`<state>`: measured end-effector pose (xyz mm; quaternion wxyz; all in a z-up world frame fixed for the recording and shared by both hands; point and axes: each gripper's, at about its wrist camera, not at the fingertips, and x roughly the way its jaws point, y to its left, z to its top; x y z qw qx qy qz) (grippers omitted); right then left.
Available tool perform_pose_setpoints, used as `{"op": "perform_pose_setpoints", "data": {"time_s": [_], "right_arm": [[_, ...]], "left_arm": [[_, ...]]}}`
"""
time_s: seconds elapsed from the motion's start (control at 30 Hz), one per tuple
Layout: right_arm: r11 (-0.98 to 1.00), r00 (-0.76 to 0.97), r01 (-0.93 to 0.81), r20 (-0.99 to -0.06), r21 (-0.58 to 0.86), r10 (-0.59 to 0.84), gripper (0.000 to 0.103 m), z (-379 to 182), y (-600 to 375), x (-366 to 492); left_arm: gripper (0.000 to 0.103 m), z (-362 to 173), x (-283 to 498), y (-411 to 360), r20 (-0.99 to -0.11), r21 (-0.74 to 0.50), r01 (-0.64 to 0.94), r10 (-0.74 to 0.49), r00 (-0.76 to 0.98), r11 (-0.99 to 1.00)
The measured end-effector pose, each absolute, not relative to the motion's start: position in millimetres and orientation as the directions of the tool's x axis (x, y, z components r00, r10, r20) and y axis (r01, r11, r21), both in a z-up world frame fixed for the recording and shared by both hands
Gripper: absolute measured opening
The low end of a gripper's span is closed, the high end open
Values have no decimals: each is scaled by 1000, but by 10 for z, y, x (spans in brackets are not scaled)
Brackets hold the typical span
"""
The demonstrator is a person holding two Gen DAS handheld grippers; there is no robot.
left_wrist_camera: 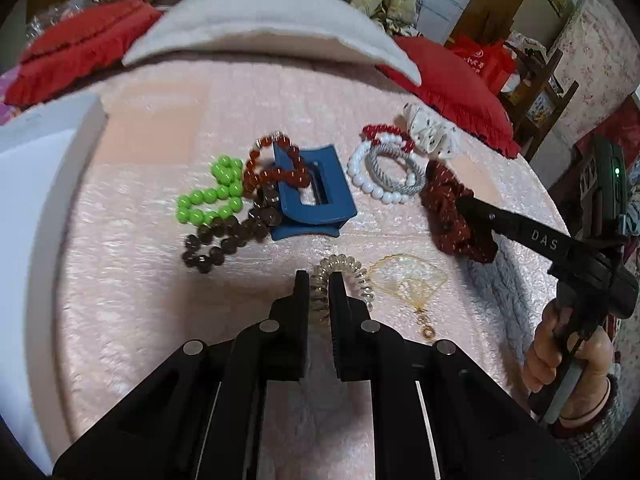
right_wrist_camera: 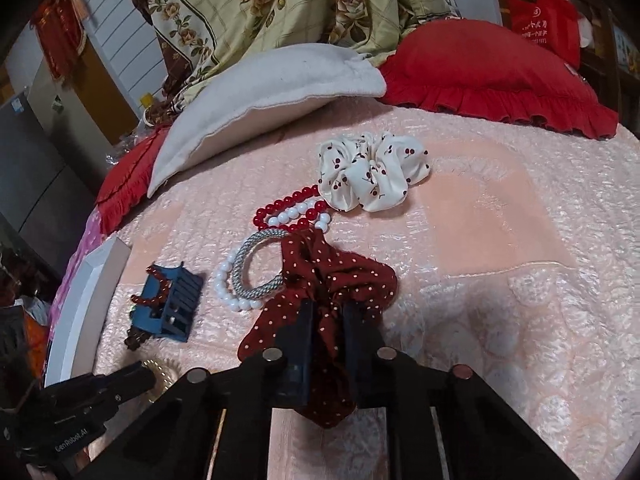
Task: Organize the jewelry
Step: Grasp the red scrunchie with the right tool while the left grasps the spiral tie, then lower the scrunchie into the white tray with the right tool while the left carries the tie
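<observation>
Jewelry lies on a pink quilt (left_wrist_camera: pixel 160 264). My left gripper (left_wrist_camera: pixel 319 280) is shut on a clear spiral hair tie (left_wrist_camera: pixel 344 270). My right gripper (right_wrist_camera: pixel 327 312) is shut on a dark red dotted scrunchie (right_wrist_camera: pixel 336 272), also seen in the left wrist view (left_wrist_camera: pixel 452 208). Farther off lie a green bead bracelet (left_wrist_camera: pixel 212 196), a brown bead bracelet (left_wrist_camera: pixel 228 236), an amber bead bracelet (left_wrist_camera: pixel 276 164) draped on a blue claw clip (left_wrist_camera: pixel 312 200), a white bead bracelet (left_wrist_camera: pixel 360 176), a silver rope bracelet (right_wrist_camera: pixel 248 268), a red bead bracelet (right_wrist_camera: pixel 284 204) and a white cherry scrunchie (right_wrist_camera: pixel 372 172).
A thin gold fan-shaped pendant (left_wrist_camera: pixel 408 280) lies right of the spiral tie. A white box (left_wrist_camera: pixel 36 184) stands at the quilt's left edge. A white pillow (right_wrist_camera: pixel 260 96) and red frilled cushions (right_wrist_camera: pixel 488 76) lie at the far side.
</observation>
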<state>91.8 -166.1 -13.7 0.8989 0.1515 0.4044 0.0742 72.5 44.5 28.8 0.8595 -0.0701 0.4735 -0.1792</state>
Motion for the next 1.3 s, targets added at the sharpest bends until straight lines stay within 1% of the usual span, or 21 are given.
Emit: {"op": "perform_pose_setpoints", "data": {"time_s": [0.07, 0.2, 0.33, 0.57, 0.83, 0.97, 1.07, 1.13, 1.3], "right_arm": [[944, 671, -15, -697, 328, 253, 9, -73, -1660, 837], [941, 686, -29, -678, 338, 264, 9, 72, -1625, 639], [946, 696, -70, -664, 317, 274, 9, 235, -1486, 430], [944, 709, -161, -631, 289, 314, 9, 587, -1140, 112], [930, 700, -278, -612, 241, 368, 9, 950, -433, 29], [917, 682, -333, -615, 220, 395, 9, 1056, -24, 85], [903, 659, -369, -623, 220, 421, 9, 1102, 294, 213], [892, 641, -388, -628, 231, 441, 9, 1134, 509, 308], [870, 609, -435, -635, 232, 474, 9, 1147, 1007, 553]], "left_arm": [[8, 437, 626, 500, -773, -293, 242, -378, 510, 925], [8, 721, 401, 599, -738, -292, 250, -383, 555, 923], [8, 986, 171, 715, -709, -285, 246, -377, 596, 926], [8, 1296, -87, 1087, -678, -231, 209, -311, 666, 950], [8, 1371, -31, 1685, -661, -163, 117, -196, 725, 980], [8, 1338, 128, 1976, -649, -105, 56, -111, 753, 993], [8, 1298, 284, 2199, -646, -91, 15, -70, 760, 996], [8, 1284, 370, 2333, -645, -93, -9, -53, 762, 996], [8, 1215, 612, 2716, -646, -154, -72, -46, 762, 985]]}}
